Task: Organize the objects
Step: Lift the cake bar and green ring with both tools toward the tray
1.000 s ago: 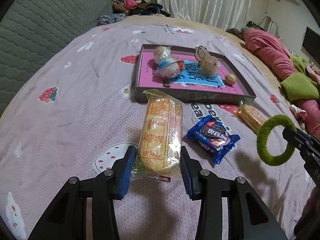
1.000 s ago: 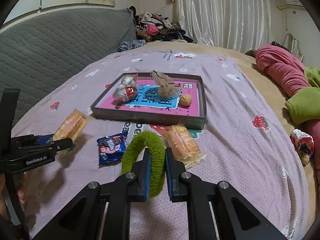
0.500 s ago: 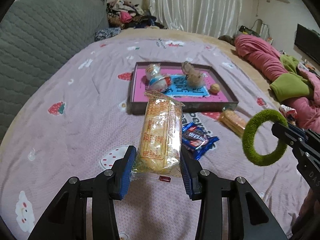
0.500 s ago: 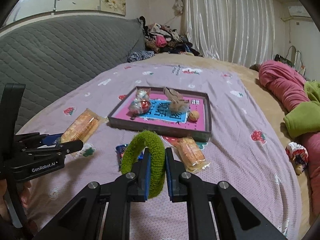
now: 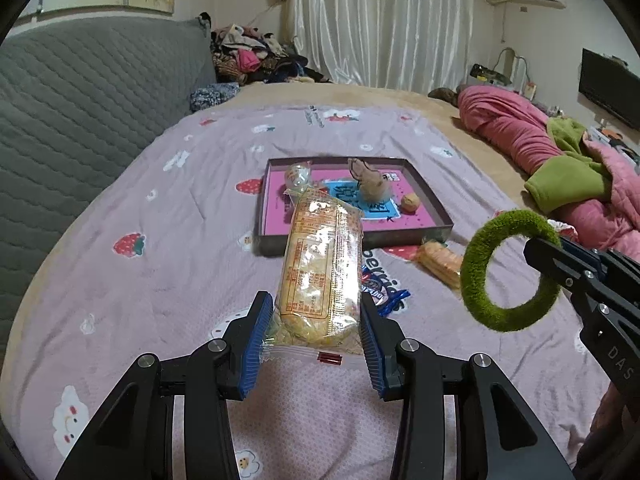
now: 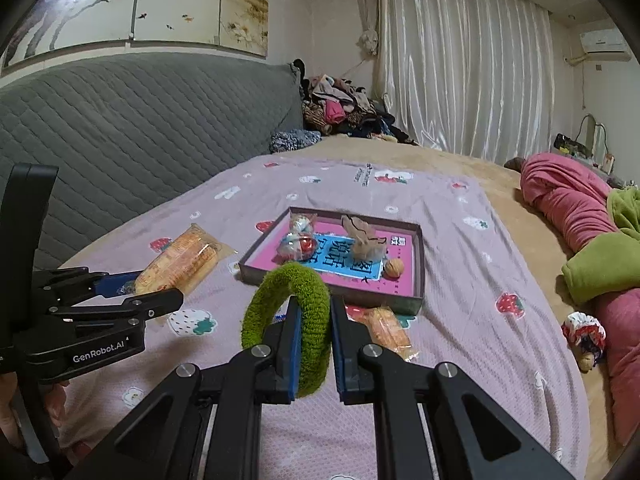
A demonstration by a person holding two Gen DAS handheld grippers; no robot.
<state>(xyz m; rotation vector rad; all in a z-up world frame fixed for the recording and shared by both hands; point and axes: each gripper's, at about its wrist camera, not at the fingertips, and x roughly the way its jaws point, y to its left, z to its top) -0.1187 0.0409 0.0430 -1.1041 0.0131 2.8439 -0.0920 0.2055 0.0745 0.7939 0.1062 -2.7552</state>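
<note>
My left gripper is shut on a long clear packet of yellow biscuits, held above the bed. In the right wrist view the same biscuit packet sticks out of the left gripper at the left. My right gripper is shut on a fuzzy green ring, which stands upright between the pads. In the left wrist view the green ring hangs at the right. Ahead lies a shallow tray with a pink floor, holding wrapped sweets, a brown figure and a walnut.
A blue cookie packet and a smaller orange biscuit packet lie on the lilac bedspread in front of the tray. A grey quilted headboard runs along the left. Pink and green bedding is piled at the right.
Both grippers have risen with their loads, so the bed and tray look smaller and farther off. The biscuit packet and green ring stay held the same way.
</note>
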